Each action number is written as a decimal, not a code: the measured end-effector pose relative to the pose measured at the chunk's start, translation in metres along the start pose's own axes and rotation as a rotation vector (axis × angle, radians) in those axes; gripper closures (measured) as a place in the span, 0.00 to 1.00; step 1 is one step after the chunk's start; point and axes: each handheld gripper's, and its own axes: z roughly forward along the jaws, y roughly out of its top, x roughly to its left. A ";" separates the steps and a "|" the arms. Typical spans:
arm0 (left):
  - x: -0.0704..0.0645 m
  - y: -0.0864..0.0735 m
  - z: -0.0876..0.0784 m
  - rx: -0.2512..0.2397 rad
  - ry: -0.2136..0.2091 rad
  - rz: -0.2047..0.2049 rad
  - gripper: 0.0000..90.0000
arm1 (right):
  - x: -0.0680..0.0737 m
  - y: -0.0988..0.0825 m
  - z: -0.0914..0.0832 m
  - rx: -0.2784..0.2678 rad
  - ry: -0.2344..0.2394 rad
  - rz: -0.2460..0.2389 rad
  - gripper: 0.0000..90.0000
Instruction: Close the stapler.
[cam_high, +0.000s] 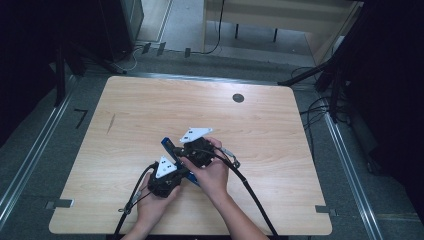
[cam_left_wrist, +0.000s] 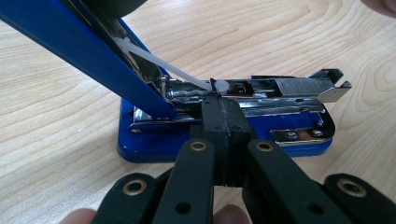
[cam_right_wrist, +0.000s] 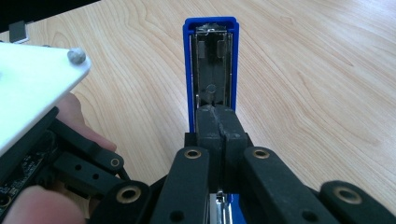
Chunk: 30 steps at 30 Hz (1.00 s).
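Observation:
A blue stapler (cam_left_wrist: 154, 144) lies on the wooden table with its lid (cam_left_wrist: 79, 42) swung up, and a strip of staples (cam_left_wrist: 299, 86) sits in the bare metal channel. My left gripper (cam_left_wrist: 223, 105) is shut, its tips resting against the side of that channel near a white plastic strip (cam_left_wrist: 159, 63). My right gripper (cam_right_wrist: 217, 116) is also shut, its tips against the inner side of the raised lid (cam_right_wrist: 211, 51). In the high view both grippers (cam_high: 185, 172) (cam_high: 176, 150) crowd over the stapler (cam_high: 167, 144) near the table's front middle, held by two hands.
The light wooden table (cam_high: 150, 100) has a small dark round hole (cam_high: 238, 98) at the back right. Black cables (cam_high: 250, 192) trail from the grippers over the front edge. The left gripper's white plate (cam_right_wrist: 32, 84) rises close at the left of the right gripper view.

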 end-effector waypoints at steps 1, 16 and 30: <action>0.000 0.000 0.000 0.000 0.000 0.000 1.00 | 0.000 0.000 0.000 0.000 0.000 0.000 1.00; -0.010 0.000 0.004 0.037 -0.002 0.080 1.00 | 0.000 -0.005 -0.012 -0.016 -0.003 0.005 1.00; -0.009 0.001 0.004 0.038 -0.017 0.077 1.00 | 0.000 -0.011 -0.024 -0.030 -0.005 0.011 1.00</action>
